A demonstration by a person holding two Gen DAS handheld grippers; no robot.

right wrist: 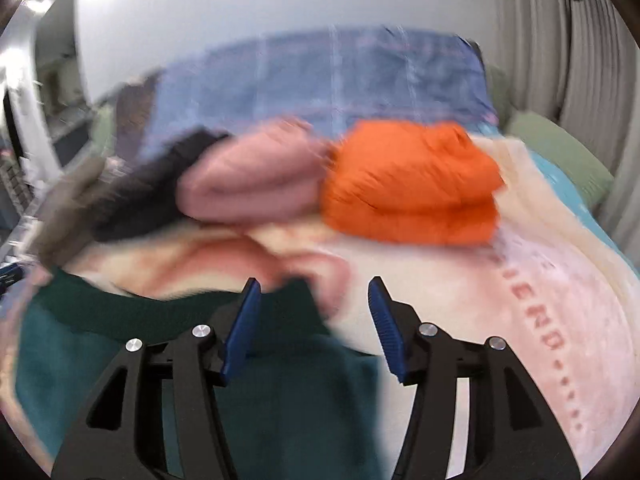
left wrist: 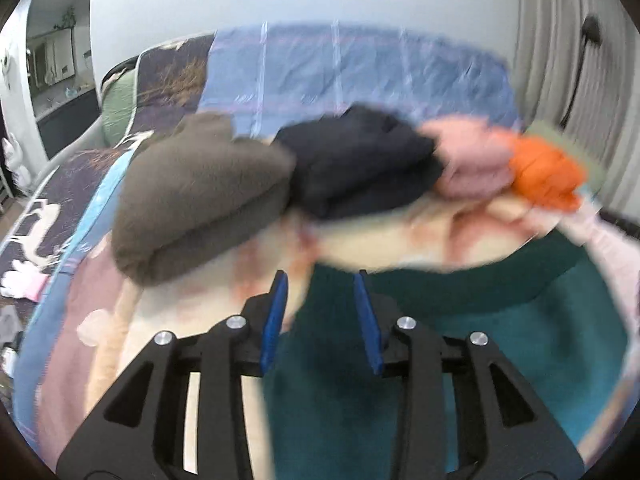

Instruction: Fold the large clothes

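Note:
A dark teal garment (left wrist: 500, 340) lies spread on the bed in front of both grippers, and the right wrist view shows it lower left (right wrist: 280, 400). My left gripper (left wrist: 321, 280) hovers over the garment's left edge, its blue pads apart and pressing on nothing. My right gripper (right wrist: 314, 282) stands wide open above the garment's right edge, with nothing gripped. Behind the garment runs a row of folded clothes: brown (left wrist: 200, 200), black (left wrist: 360, 164), pink (left wrist: 468, 160) and orange (left wrist: 544, 176). Both views are blurred.
A cream and pink blanket (right wrist: 520, 300) with printed letters covers the bed under the clothes. A blue checked cover (left wrist: 340, 72) lies further back against the wall. A green pillow (right wrist: 560, 152) sits at the right, with a grey curtain (left wrist: 560, 40) beside it.

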